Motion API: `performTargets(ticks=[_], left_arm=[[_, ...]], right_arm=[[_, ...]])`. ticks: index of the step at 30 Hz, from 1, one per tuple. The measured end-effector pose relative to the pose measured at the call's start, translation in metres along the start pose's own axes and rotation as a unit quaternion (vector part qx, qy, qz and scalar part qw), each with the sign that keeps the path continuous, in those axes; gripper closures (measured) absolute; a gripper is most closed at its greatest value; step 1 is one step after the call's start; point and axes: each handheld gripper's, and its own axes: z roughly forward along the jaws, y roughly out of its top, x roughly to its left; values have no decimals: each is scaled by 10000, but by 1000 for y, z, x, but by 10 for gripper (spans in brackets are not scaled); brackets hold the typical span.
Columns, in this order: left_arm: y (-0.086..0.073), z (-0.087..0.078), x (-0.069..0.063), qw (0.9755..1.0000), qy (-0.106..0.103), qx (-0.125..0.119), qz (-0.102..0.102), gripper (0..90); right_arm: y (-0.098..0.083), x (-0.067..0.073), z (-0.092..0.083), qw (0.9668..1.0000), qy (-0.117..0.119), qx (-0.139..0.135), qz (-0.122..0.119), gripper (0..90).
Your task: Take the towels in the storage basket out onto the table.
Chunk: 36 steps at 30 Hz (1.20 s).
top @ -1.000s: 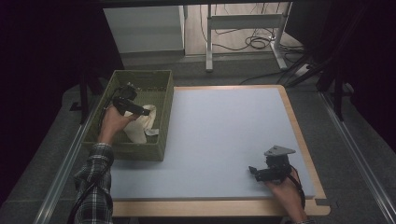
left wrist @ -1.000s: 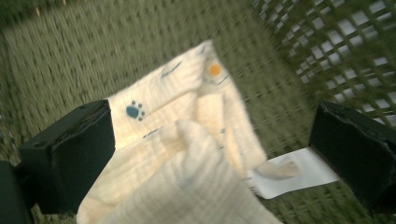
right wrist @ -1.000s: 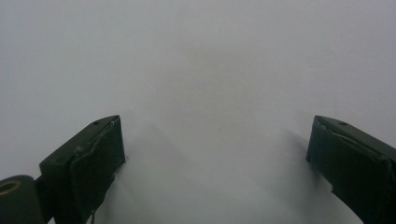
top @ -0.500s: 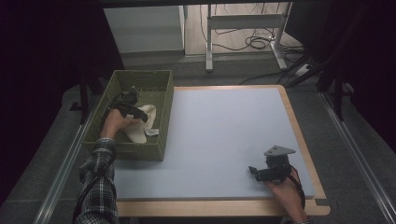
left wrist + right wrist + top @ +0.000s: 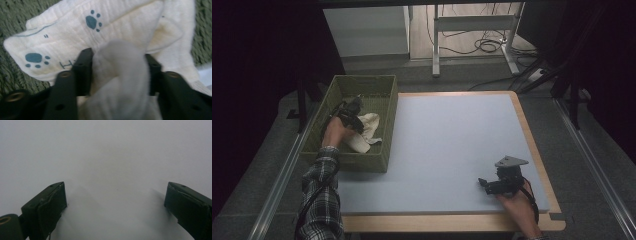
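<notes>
cream cloth (image 5: 105, 30), blue paw prints, lettering unreadable

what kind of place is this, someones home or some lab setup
Most likely a lab or recording workspace, not a home. A wood-edged table with a plain pale-blue top stands amid dark surroundings, loose cables trail over the floor behind it beside a metal desk frame, and a person works hand-held tongs there.

dim room, dark edges | table (image 5: 452, 145) evenly lit | close cloth (image 5: 120, 82) blurred

Lab: black curtains (image 5: 257, 75), floor cables (image 5: 482, 46) (tangled)
</notes>
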Motion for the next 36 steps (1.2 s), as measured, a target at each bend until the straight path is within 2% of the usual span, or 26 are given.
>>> performTargets(ticks=[1,2,5,6,10,11,16,17,21,24,28,29,30,31,32,33,36], left_arm=[[0,-1,-2,9998,189,41,92,669],[0,-1,-1,9997,201,65,86,735],[0,-3,3,10000,36,68,-1,768],[-1,-4,6,9999,-70,26,-94,770],[-4,-9,8,9995,-246,-48,-168,770],[-7,-15,11,9989,-391,-142,-235,770],[-13,-31,13,9976,-511,-363,-286,769],[-17,-40,15,9966,-635,-445,-293,769],[-21,-53,16,9948,-799,-527,-338,769],[-24,-63,16,9942,-861,-575,-306,769],[-28,-77,18,9926,-918,-702,-371,769],[-30,-85,19,9924,-941,-706,-358,769],[-30,-85,19,9924,-941,-706,-358,769],[-32,-93,19,9920,-957,-739,-363,768],[-32,-93,19,9920,-957,-739,-363,769],[-33,-101,18,9917,-985,-755,-328,768],[-34,-108,17,9912,-1016,-796,-303,768]], right_arm=[[0,0,0,10000,2,3,7,42],[0,0,0,10000,-1,-1,2,42],[0,0,0,10000,3,2,6,42],[0,0,0,10000,4,2,7,42],[0,0,0,10000,3,1,6,42],[0,0,0,10000,4,2,7,42],[0,0,0,10000,2,3,15,42],[0,0,0,10000,3,3,15,42],[0,0,0,10000,1,4,14,42],[0,0,0,10000,-1,4,12,42],[0,0,0,10000,-3,4,10,42],[0,0,0,10000,-3,4,10,42],[0,0,0,10000,-3,4,10,42],[0,0,0,10000,-3,4,10,42],[0,0,0,10000,-3,4,10,42],[0,0,0,10000,-3,4,10,42],[0,0,0,10000,-2,5,8,42]])
